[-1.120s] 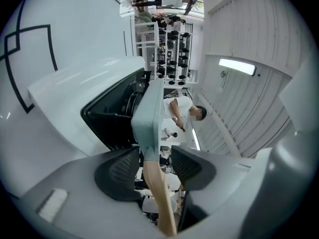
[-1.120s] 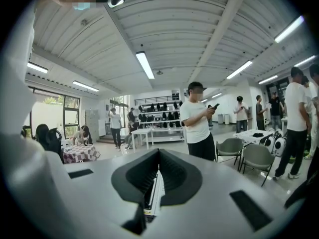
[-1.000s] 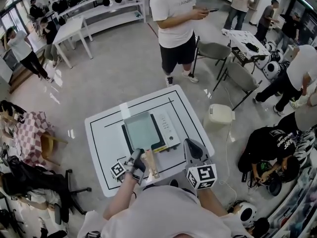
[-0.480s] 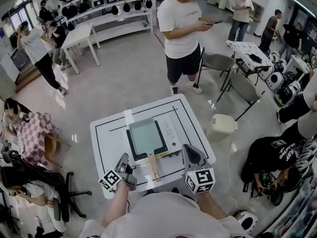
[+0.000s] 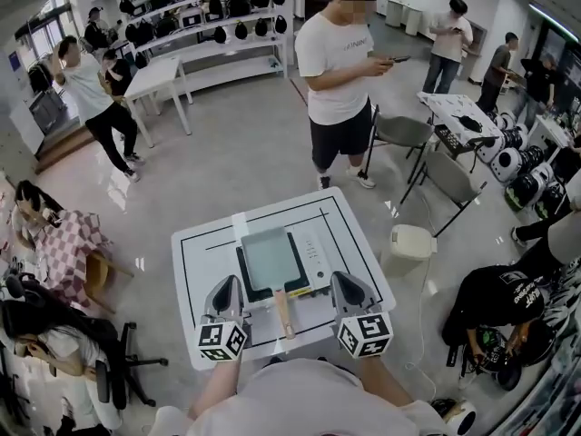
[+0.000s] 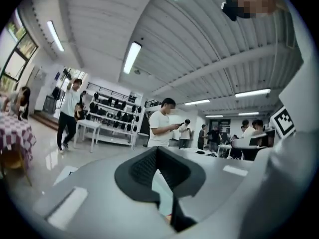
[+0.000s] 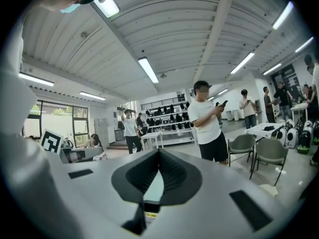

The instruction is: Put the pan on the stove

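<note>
Left gripper [image 5: 226,286] and right gripper [image 5: 344,281] both have their jaws pinched together on nothing, held either side of the pan [image 5: 269,260], which sits on the stove [image 5: 314,254] on the desk [image 5: 193,263].

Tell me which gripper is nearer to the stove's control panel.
Right. The right gripper is just on the person's side of the control panel; the left gripper is farther, across the pan's handle.

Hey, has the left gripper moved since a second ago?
Yes. The left gripper has let go of the pan handle and pulled back leftwards, towards the near edge of the table.
</note>
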Available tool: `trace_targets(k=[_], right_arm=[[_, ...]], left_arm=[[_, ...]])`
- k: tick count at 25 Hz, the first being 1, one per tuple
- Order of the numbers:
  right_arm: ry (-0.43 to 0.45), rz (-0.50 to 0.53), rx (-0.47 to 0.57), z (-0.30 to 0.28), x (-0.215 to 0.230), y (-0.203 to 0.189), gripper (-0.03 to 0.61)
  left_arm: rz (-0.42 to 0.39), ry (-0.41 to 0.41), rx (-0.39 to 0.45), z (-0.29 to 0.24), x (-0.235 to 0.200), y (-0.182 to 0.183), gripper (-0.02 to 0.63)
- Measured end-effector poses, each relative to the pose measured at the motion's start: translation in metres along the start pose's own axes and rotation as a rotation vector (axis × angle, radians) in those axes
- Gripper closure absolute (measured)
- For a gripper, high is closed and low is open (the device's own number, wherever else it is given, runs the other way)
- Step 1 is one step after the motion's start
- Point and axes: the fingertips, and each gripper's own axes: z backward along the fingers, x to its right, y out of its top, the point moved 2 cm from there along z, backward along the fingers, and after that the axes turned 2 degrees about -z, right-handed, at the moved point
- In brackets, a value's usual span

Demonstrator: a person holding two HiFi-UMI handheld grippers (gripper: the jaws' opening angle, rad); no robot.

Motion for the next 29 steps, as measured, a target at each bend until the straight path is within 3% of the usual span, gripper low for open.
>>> trace_targets(k=[6, 11, 19, 23, 29], right_arm=[[0.017, -0.008, 0.0, 0.004, -0.005, 0.003, 0.569], [0.011, -0.011, 0.008, 0.002, -0.002, 0.005, 0.569], [0.008, -0.017, 0.005, 0.001, 0.0, 0.007, 0.569], [0.012, -0.027, 0.006, 0.0, 0.0, 0.004, 0.569], [0.018, -0.02, 0.004, -0.002, -0.003, 0.006, 0.569]], left_arm=[[-0.118, -0.048, 0.001, 0.004, 0.023, 0.01, 0.603], [-0.16, -0.045, -0.035, 0.001, 0.023, 0.005, 0.603], [-0.147, -0.08, -0.033, -0.002, 0.032, 0.014, 0.603], [-0.2, -0.066, -0.025, -0.001, 0.031, 0.01, 0.603], [-0.173, -0.076, -0.036, -0.001, 0.029, 0.008, 0.603]])
